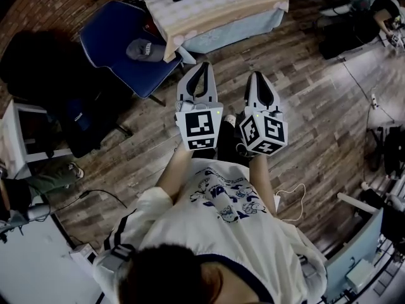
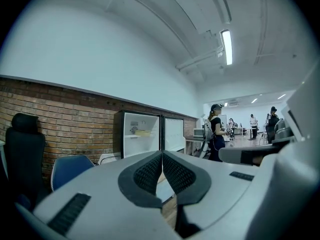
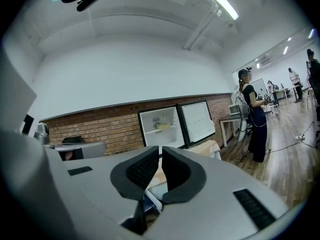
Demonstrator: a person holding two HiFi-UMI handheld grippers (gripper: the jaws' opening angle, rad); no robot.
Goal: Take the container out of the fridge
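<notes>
Setting: a room with a wooden floor (image 1: 316,106), a brick wall (image 2: 75,119) and a white ceiling.
Left claw (image 2: 162,154): held at chest height, its dark pads pressed together at the tips, with nothing between them.
Right claw (image 3: 160,150): held just beside the left one and level with it, its pads all but closed with only a thin slit between, and nothing in it.
Fridge (image 2: 120,134): a small one against the brick wall, well ahead of both claws, with its door (image 2: 174,134) swung wide open to the right.
Container (image 2: 142,132): a pale yellowish box on an upper shelf inside the white fridge, well apart from both claws.
Table (image 1: 215,11): draped in a light cloth, between the person and the fridge.
Chair (image 1: 120,43): blue, to the left of the table, with a grey cap (image 1: 144,49) lying on its seat.
Other people: one person (image 3: 252,119) in dark clothes stands to the right of the fridge, and others stand farther back.
</notes>
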